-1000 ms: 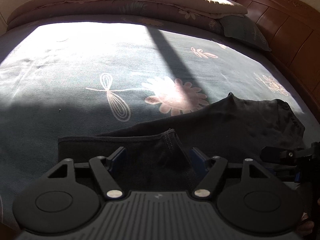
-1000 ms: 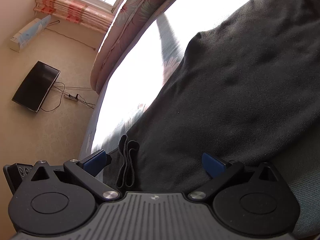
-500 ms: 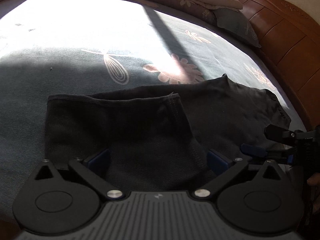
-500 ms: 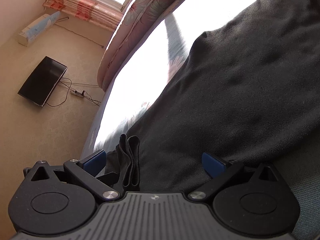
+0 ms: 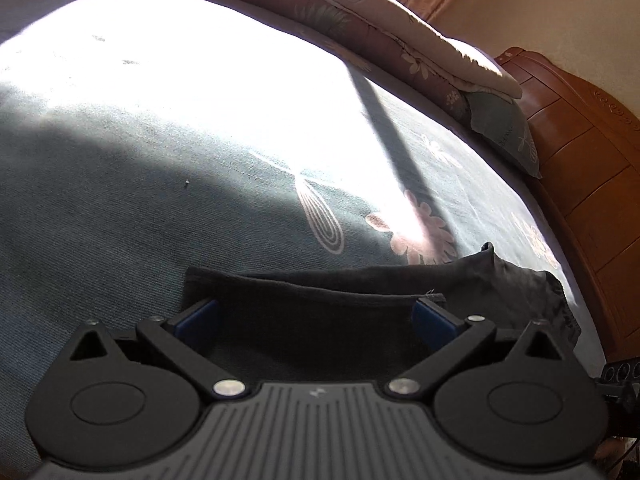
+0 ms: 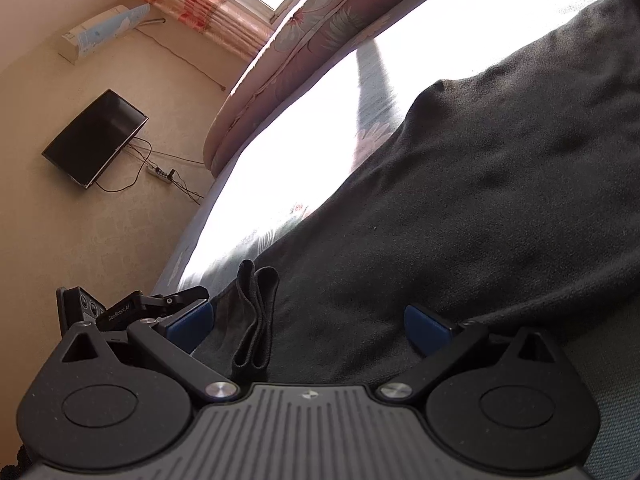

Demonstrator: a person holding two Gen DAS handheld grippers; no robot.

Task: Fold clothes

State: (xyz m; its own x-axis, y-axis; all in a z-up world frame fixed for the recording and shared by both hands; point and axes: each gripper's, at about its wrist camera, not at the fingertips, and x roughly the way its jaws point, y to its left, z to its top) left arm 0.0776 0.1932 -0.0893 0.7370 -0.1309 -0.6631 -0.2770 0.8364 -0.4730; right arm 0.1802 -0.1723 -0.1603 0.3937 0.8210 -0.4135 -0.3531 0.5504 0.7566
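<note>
Dark garment (image 5: 320, 312) lies folded on the bed (image 5: 120, 240), near its front edge, w/ layered hem edges showing. Left tongs (image 5: 316, 316) have just been opening; jaws now wide apart over the folded cloth, pads not pressing it. Right tongs (image 6: 308, 320) also spread wide above the garment (image 6: 460, 220), a doubled band of hem between the jaws, not pinched.

A dark garment (image 5: 360, 292) lies on the flower-patterned bed (image 5: 160, 200) beside a rolled quilt (image 5: 360, 28).
</note>
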